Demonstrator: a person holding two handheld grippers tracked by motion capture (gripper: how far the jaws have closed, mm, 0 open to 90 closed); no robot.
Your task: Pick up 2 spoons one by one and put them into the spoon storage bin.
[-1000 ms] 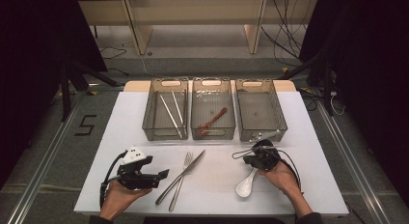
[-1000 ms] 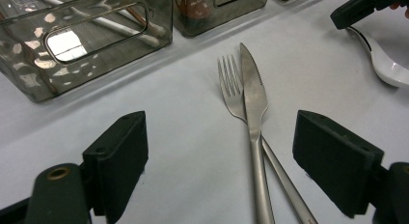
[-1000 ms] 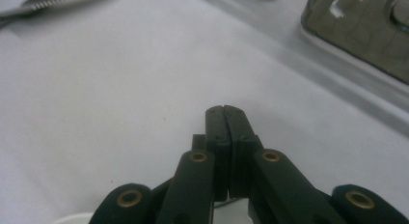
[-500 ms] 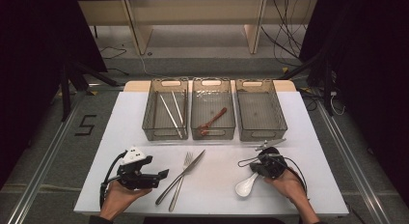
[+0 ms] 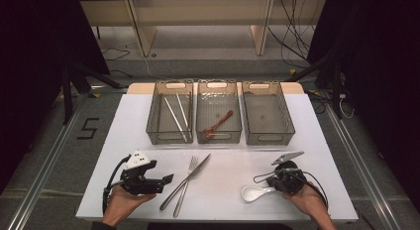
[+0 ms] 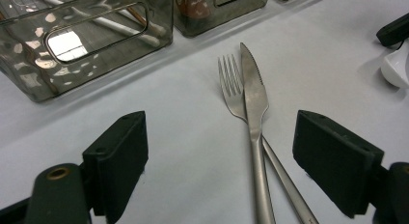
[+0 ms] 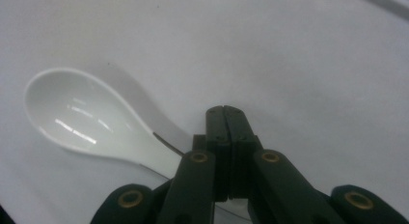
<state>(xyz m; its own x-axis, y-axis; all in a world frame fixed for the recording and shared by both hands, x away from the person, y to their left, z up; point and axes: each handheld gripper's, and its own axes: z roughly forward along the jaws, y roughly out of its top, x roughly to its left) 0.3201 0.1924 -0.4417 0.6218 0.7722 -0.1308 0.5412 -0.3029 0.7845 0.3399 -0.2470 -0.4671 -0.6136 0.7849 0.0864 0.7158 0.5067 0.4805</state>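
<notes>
While chopsticks (image 5: 176, 117) and a brown spoon (image 5: 218, 123) already lie in the left and middle bins, the right bin (image 5: 267, 118) holds nothing; fork (image 5: 185, 188), knife (image 5: 190, 178) and white spoon (image 5: 255, 192) remain on the white table (image 5: 228, 165). Right gripper (image 7: 225, 119), clenched, lies over the spoon's handle at five o'clock; whether it grips is unclear. Left gripper (image 6: 219, 156) stands released at seven o'clock. Dark room, grey floor.

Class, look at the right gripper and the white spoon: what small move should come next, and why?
Probably lift the white spoon clear of the table. The right gripper has its jaws pressed together at the spoon's handle, so the grip looks made, yet the bowl seems to lie on the table, and the right-hand bin holds nothing.
</notes>
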